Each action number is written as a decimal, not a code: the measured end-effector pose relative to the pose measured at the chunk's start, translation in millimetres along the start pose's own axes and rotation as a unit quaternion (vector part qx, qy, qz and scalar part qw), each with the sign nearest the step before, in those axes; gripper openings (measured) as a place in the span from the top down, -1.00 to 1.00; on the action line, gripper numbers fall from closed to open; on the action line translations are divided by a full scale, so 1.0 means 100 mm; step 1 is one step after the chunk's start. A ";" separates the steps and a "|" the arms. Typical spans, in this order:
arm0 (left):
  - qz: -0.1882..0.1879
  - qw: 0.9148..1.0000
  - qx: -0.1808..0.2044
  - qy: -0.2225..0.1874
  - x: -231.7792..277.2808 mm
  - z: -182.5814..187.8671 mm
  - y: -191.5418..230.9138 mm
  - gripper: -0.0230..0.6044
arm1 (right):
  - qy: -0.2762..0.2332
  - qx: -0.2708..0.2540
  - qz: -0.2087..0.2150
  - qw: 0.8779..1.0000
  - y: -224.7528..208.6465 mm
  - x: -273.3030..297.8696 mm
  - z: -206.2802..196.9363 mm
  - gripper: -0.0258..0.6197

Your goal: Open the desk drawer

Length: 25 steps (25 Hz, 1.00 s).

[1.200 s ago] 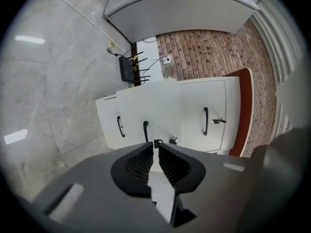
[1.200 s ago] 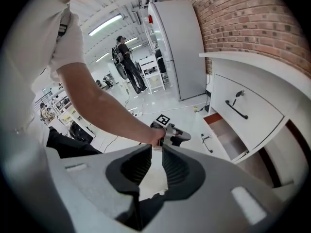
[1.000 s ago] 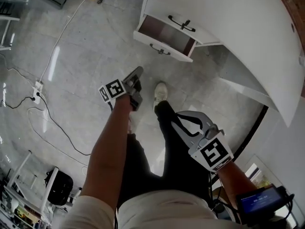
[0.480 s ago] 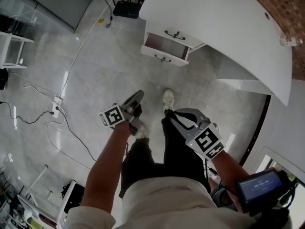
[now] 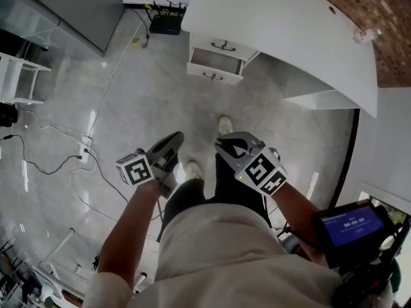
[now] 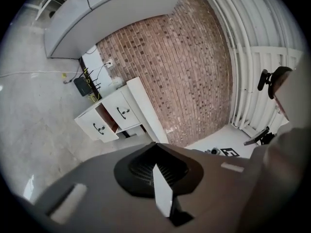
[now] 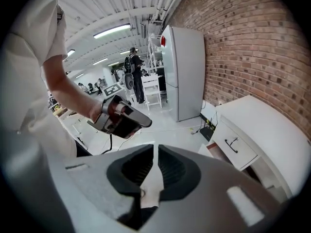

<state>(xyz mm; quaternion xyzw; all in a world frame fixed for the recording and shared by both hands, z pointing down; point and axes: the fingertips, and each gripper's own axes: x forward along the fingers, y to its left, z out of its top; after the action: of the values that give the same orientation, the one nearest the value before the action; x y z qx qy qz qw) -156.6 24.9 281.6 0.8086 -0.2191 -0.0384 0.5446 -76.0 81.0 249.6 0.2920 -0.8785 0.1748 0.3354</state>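
In the head view, the left gripper and right gripper hang in front of the person's body, well away from the white desk. The drawer stands pulled out of the desk front, under a closed one, and neither gripper touches it. A cable runs across the grey floor.

In the left gripper view, the jaws are pressed together with nothing between them. Beyond them, the open drawer juts from the desk, which stands against a brick wall.

In the right gripper view, the jaws also meet, empty. The left gripper shows above them in the person's hand. The desk is at the right, and a fridge is behind it.
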 end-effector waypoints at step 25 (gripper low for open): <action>-0.022 0.993 0.087 0.071 -0.07 -0.17 -1.11 0.91 | -0.008 -0.061 0.003 0.998 0.28 -0.28 0.33 0.88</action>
<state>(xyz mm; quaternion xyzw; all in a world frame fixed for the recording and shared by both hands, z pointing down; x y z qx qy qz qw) -123.3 77.0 187.9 0.8584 -0.1645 0.0264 0.4853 -92.9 97.3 204.1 0.2700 -0.8910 0.1198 0.3448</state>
